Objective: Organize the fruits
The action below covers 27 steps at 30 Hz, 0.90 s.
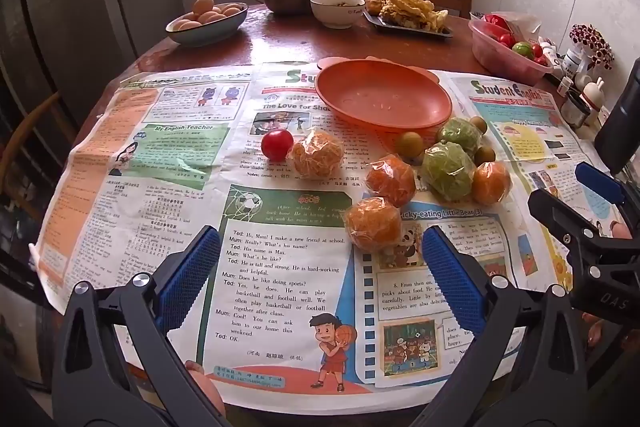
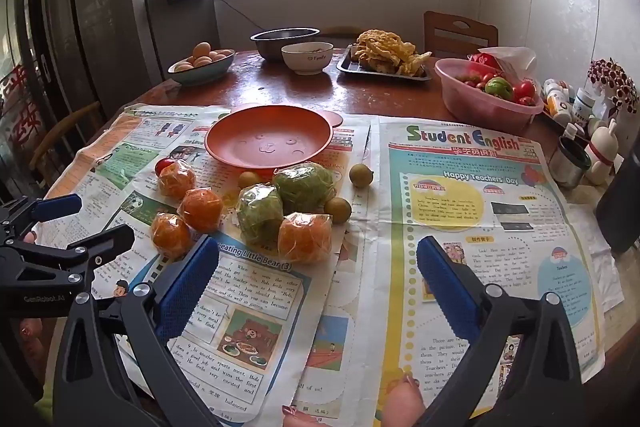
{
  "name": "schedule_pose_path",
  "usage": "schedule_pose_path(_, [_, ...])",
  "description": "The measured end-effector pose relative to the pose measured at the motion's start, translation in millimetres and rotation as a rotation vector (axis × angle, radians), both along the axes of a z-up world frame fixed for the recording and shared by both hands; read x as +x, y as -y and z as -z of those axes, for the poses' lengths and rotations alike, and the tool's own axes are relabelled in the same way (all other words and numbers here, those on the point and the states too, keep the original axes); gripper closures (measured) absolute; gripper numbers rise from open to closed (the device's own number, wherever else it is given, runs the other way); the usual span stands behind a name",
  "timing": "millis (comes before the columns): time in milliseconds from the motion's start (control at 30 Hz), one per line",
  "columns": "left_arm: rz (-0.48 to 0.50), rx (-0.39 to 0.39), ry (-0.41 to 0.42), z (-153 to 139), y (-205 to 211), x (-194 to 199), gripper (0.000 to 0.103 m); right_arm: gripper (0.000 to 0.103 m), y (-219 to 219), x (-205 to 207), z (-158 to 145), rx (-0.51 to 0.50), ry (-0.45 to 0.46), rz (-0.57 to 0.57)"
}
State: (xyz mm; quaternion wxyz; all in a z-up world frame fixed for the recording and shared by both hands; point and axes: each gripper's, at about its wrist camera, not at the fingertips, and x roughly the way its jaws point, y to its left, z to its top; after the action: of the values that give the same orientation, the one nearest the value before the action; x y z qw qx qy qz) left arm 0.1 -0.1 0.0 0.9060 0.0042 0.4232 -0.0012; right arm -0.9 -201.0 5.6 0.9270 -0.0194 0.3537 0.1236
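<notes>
Lying under both wide-open, empty grippers, the colourful newspaper sheets [image 2: 472, 211] read "Student English" and "Happy Teachers' Day", and the white ceramic bowl [image 2: 307, 57] far ahead says "Family". Plastic film blurs the skins of the wrapped orange fruits [image 1: 373, 223] and wrapped green fruits [image 2: 260, 213] clustered just ahead of the left gripper [image 1: 322, 267] and ahead-left of the right gripper [image 2: 318, 277]. Beyond them sits the empty orange plastic bear-face plate [image 2: 269, 139], its near rim hidden by fruit.
</notes>
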Motion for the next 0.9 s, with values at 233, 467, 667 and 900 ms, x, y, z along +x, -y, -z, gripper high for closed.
schedule_pose_path(233, [0.000,-0.004,0.002,-0.2,-0.6,0.7,0.008,0.004,0.4,0.4,0.2,0.004,0.007,0.003])
schedule_pose_path(467, [-0.001,-0.003,0.002,-3.1,-0.8,1.4,0.008,0.004,1.7,-1.9,-0.2,0.003,0.006,0.003])
schedule_pose_path(667, [0.005,-0.006,0.003,-3.9,2.7,-1.1,0.008,0.004,2.2,-0.6,0.5,0.001,0.006,0.004])
schedule_pose_path(900, [0.017,-0.007,0.006,-2.8,7.3,-1.8,0.008,0.004,4.1,0.2,-0.1,0.001,0.004,0.004])
